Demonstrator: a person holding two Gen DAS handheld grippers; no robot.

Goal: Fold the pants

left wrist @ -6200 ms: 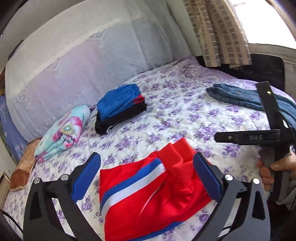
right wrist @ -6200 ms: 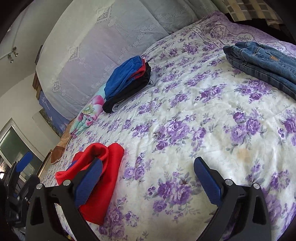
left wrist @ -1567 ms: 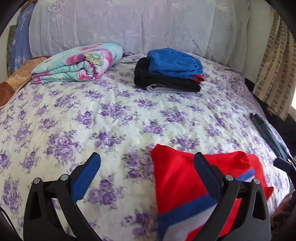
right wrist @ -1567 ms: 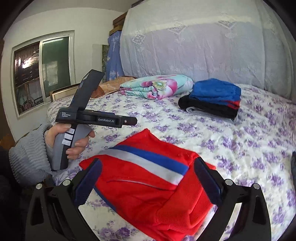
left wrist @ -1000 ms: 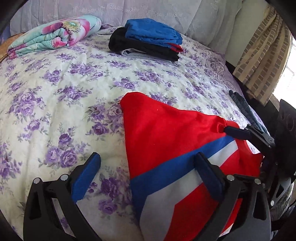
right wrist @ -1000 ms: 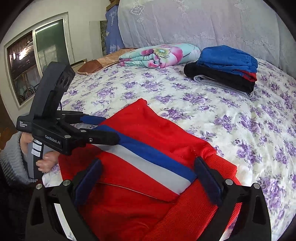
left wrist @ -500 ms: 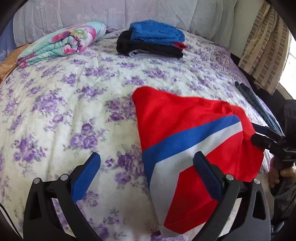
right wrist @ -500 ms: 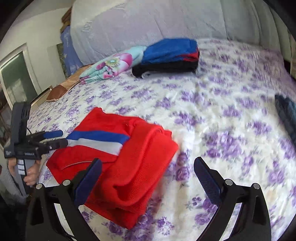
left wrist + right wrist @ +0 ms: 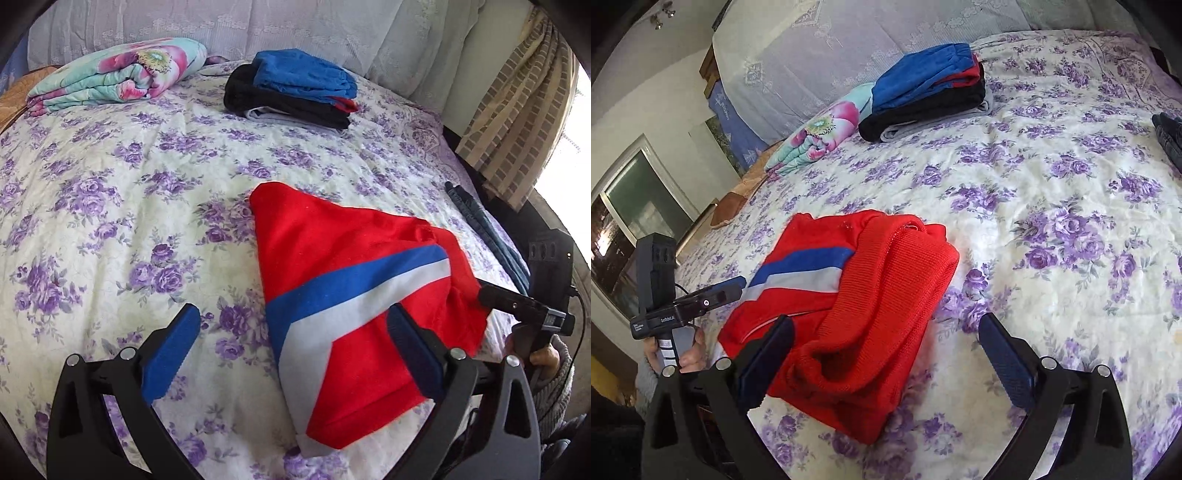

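Note:
Red pants (image 9: 343, 273) with a blue and white stripe lie folded on the flowered bedspread (image 9: 110, 206). In the right wrist view the pants (image 9: 857, 310) show their ribbed waistband on top. My left gripper (image 9: 293, 350) is open and empty, its right finger over the pants' near edge. My right gripper (image 9: 886, 354) is open and empty, its left finger at the pants' near edge. Each gripper also shows from the side in the other view, the right one (image 9: 517, 302) and the left one (image 9: 701, 299), beside the pants.
A stack of folded blue, red and black clothes (image 9: 295, 92) and a floral quilt roll (image 9: 114, 74) lie at the back of the bed. Jeans (image 9: 487, 236) lie at the bed's right edge. A curtain (image 9: 517, 103) hangs at the right.
Both grippers have drawn back a little from the folded pants. The pants lie still on the bed. Both stay open.

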